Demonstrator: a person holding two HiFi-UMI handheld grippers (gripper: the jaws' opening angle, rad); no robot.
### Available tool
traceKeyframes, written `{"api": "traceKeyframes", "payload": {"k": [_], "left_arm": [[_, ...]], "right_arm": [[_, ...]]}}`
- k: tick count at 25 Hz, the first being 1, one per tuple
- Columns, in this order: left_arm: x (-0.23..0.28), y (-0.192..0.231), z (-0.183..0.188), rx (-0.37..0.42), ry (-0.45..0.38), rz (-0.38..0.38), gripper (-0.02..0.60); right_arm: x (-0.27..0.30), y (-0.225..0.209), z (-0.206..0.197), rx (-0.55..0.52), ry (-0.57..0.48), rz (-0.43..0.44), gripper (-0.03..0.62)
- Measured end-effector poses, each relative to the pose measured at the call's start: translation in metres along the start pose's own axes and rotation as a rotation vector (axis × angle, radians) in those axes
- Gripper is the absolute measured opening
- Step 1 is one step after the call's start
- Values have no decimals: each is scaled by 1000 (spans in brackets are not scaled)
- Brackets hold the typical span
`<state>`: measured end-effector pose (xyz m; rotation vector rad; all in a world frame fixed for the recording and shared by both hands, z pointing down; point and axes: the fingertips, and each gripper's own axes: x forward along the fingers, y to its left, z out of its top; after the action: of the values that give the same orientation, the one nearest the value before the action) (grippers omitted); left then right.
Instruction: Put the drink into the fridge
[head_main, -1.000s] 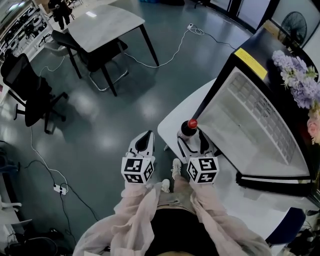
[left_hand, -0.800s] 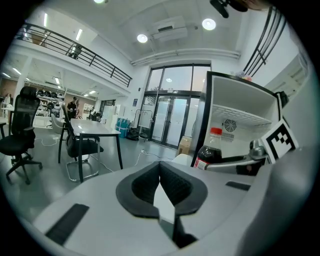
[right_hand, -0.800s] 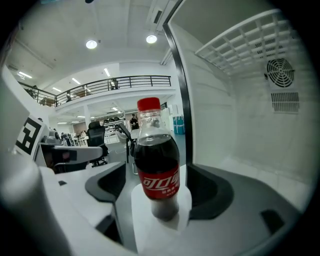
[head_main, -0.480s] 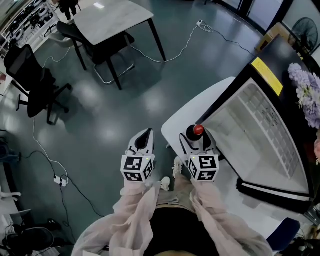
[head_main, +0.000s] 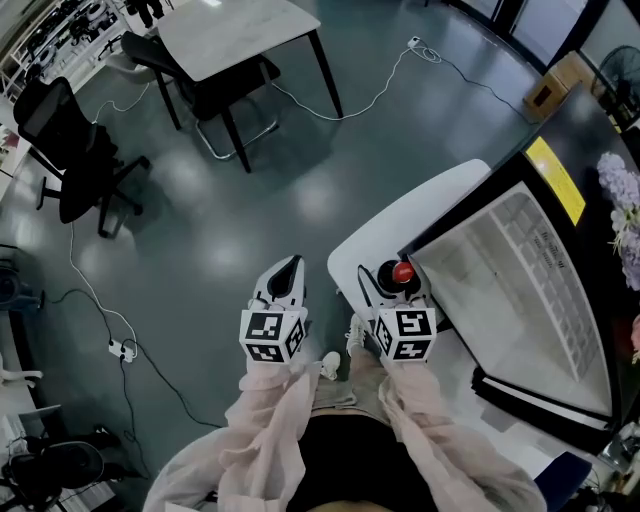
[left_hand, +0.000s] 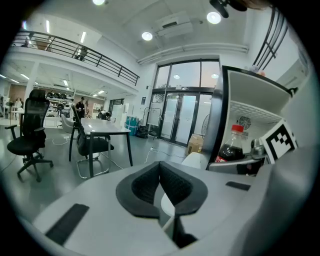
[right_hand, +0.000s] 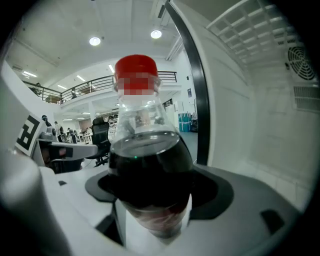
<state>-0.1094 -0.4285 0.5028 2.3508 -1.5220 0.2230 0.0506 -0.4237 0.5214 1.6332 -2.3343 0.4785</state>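
Risk of clipping the edge of the fridge (head_main: 510, 275) with the drink (right_hand: 150, 160) clamped upright in the right gripper (right_hand: 154, 207), jarring it loose. Left gripper (left_hand: 161, 187) pinched together, empty.

Large open-plan office or lab hall, double height. Polished grey floor (head_main: 250, 220) throughout. White-topped table (head_main: 235, 30) on black legs at 12 o'clock in head view, with black cantilever chair (head_main: 225, 92) tucked under it. Black swivel office chair (head_main: 70, 150) at 10 o'clock. Loose cables (head_main: 378, 84) trailing across floor; power strip (head_main: 118, 349) at 8 o'clock. Black-cased fridge (head_main: 520, 290) at 3 o'clock, cardboard box (head_main: 560, 80) at 1 o'clock. In left claw view: mezzanine with black railing (left_hand: 80, 47) at 10 o'clock, full-height glazed doors (left_hand: 182, 122) straight ahead, recessed ceiling lights (left_hand: 146, 36) at 12 o'clock.
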Motion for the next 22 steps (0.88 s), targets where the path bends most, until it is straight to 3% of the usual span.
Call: {"api": "traceKeyframes", "payload": {"k": [22], "left_arm": [[0, 0, -3, -1, 10, 19, 12]], "right_arm": [[1, 1, 2, -70, -20, -15, 321]]}}
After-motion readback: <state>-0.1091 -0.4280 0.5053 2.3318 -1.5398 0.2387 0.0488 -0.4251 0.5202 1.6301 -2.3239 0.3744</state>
